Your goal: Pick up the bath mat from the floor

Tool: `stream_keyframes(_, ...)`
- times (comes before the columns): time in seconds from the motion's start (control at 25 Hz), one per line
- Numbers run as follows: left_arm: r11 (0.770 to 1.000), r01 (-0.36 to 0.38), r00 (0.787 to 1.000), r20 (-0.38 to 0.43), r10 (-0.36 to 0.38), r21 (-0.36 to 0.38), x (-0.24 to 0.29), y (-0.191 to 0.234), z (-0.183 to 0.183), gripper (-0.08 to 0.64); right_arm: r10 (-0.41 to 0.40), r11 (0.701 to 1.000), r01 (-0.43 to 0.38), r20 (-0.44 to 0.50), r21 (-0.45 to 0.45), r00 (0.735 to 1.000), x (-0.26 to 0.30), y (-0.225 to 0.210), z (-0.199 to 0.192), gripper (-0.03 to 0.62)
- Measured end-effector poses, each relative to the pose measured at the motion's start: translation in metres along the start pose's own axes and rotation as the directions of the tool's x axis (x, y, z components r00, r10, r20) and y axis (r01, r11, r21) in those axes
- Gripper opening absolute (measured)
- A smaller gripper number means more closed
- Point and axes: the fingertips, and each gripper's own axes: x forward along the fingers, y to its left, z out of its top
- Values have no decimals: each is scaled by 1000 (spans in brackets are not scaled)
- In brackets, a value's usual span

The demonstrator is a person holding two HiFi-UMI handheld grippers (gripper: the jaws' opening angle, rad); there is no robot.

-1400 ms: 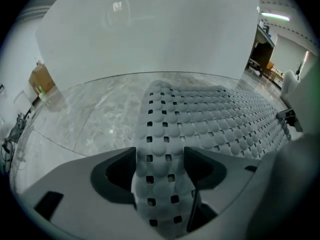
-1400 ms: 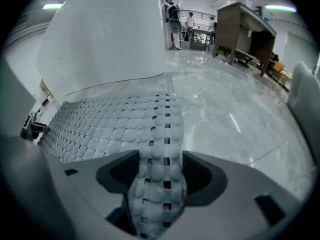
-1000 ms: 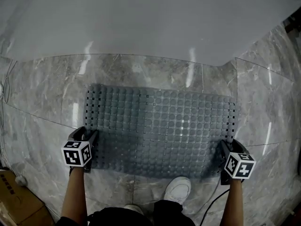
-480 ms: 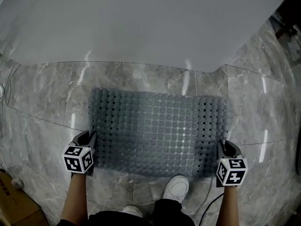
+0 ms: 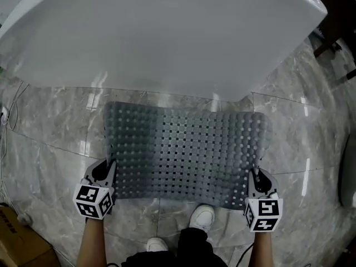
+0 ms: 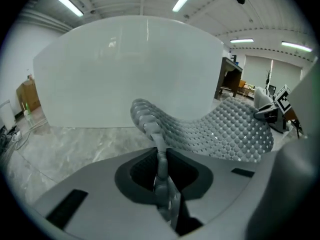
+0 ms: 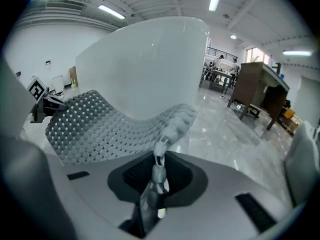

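Observation:
The grey studded bath mat (image 5: 183,149) sags between my two grippers, its near edge raised off the marble floor and its far edge by the tub. My left gripper (image 5: 107,170) has the near left corner; its jaws are closing with the mat's edge (image 6: 150,126) pinched between them. My right gripper (image 5: 255,178) is shut on the near right corner. In the left gripper view the mat (image 6: 225,129) curves away from the left gripper (image 6: 161,171). In the right gripper view the mat (image 7: 100,124) curves away from the right gripper (image 7: 159,171).
A large white bathtub (image 5: 167,32) fills the far side, right behind the mat. The person's white shoe (image 5: 201,217) stands just under the mat's near edge. A cardboard box (image 5: 16,252) sits at the lower left, dark wooden furniture (image 5: 336,10) at the upper right.
Both grippers have closed on the mat's near corners and raised that edge off the floor. The mat, flat before, now sags and shows light through its holes.

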Motion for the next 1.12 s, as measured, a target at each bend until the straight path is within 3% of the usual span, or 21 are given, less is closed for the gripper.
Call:
stream_keyframes(0.36, 998, -20, 995, 94, 15, 60, -139, -28, 189, 52, -14, 999, 11, 74, 43, 997, -139, -49, 149, 74)
stream_keyframes(0.72, 997, -32, 985, 169, 19, 75, -322, -66, 394, 51, -38, 999, 41, 164, -13, 986, -334, -94, 344, 72)
stream_keyframes(1.0, 996, -49, 955, 295, 23, 78, -432, -79, 551, 51, -80, 997, 81, 267, 8, 960, -455, -132, 484, 72)
stream_keyframes(1.12, 991, -87, 929, 368, 44, 101, -475, -82, 599, 51, -80, 997, 82, 348, 8, 934, -491, -140, 535, 74)
